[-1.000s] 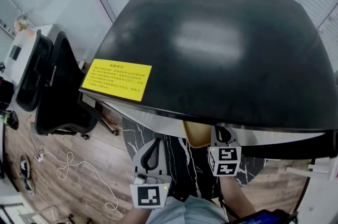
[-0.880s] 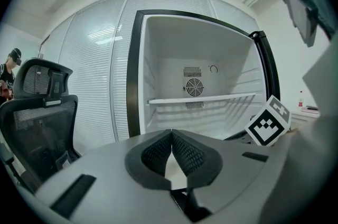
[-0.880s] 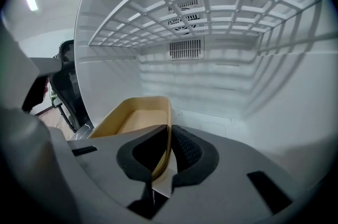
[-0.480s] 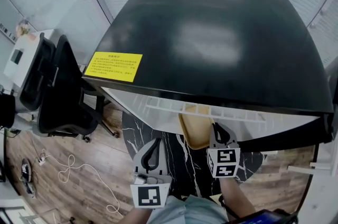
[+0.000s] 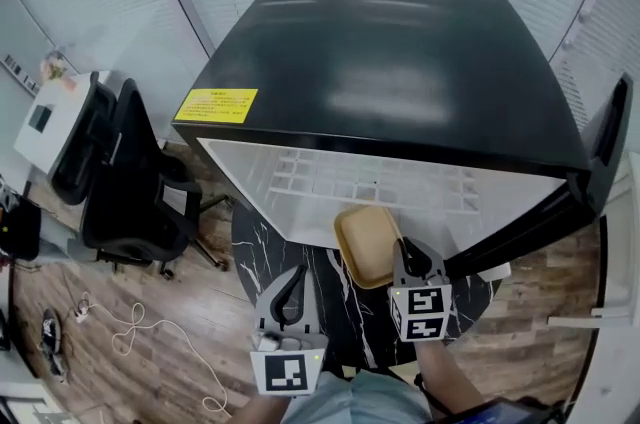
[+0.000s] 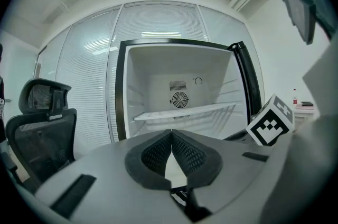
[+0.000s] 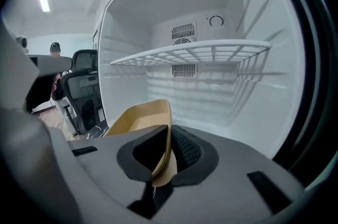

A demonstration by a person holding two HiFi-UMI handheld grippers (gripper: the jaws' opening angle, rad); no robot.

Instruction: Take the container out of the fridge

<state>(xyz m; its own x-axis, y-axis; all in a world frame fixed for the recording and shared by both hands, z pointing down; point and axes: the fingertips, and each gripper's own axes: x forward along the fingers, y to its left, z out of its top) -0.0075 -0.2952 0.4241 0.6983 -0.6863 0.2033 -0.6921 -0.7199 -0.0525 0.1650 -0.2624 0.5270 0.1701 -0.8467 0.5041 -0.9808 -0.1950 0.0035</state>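
And out it comes! The tan container [image 5: 366,244], just a sliver under the fridge [image 5: 400,72] top a second ago, now shows whole at the open front. The right gripper [image 5: 404,252] is clamped on its near rim. The left gripper [image 5: 295,274] hangs to the left, jaws together, empty. Removal looks nearly complete.

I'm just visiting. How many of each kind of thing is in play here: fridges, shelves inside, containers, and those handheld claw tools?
Fridge: 1
Wire shelf: 1
Tan container: 1
Grippers: 2, the left gripper and the right gripper
Total: 5
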